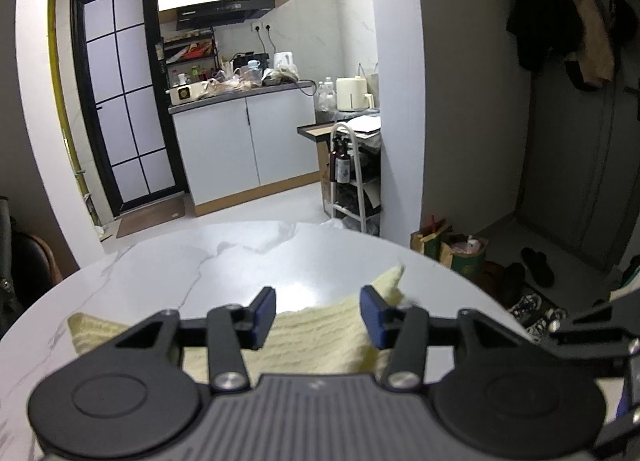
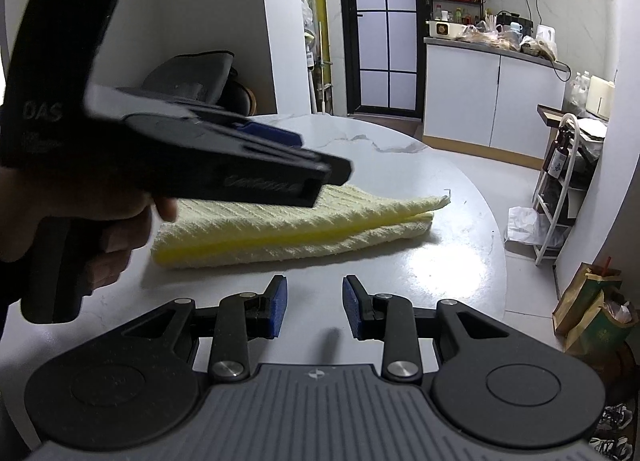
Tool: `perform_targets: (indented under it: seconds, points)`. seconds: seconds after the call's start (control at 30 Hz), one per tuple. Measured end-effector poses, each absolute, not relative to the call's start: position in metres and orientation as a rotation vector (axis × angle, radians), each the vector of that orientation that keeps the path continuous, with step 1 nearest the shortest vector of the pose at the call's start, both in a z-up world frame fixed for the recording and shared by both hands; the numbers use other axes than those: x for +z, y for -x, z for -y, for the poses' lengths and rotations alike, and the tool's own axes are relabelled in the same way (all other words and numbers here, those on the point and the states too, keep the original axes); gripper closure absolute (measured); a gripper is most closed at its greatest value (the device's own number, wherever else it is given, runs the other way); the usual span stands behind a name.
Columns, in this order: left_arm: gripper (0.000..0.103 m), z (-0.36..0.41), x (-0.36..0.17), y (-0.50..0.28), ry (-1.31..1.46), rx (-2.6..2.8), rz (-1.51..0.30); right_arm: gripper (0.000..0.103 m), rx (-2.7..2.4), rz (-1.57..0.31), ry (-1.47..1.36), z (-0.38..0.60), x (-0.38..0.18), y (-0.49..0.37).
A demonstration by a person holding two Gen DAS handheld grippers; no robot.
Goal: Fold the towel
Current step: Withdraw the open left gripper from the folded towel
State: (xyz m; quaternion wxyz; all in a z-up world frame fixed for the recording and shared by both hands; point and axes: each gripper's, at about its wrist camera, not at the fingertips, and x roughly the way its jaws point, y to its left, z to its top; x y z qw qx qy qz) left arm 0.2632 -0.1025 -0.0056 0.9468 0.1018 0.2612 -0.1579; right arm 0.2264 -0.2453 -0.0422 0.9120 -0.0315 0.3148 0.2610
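Here, left hand-held gripper [image 2: 296,153] above folded towel [image 2: 304,229], table [image 2: 460,261]

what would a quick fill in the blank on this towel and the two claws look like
1. The towel is pale ____ in colour.
2. The towel lies ____ in layers on the marble table.
3. The right claw is ____, holding nothing.
4. The left claw hangs above the ____.

Missing words: yellow; folded; open; towel
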Motion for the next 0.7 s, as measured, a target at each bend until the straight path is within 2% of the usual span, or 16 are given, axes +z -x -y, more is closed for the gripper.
perform_targets:
  seconds: [0.7]
  points:
    - [0.054, 0.046, -0.013, -0.227, -0.176, -0.243, -0.594, 0.069, 0.544, -0.663, 0.108, 0.216, -0.043, -0.228]
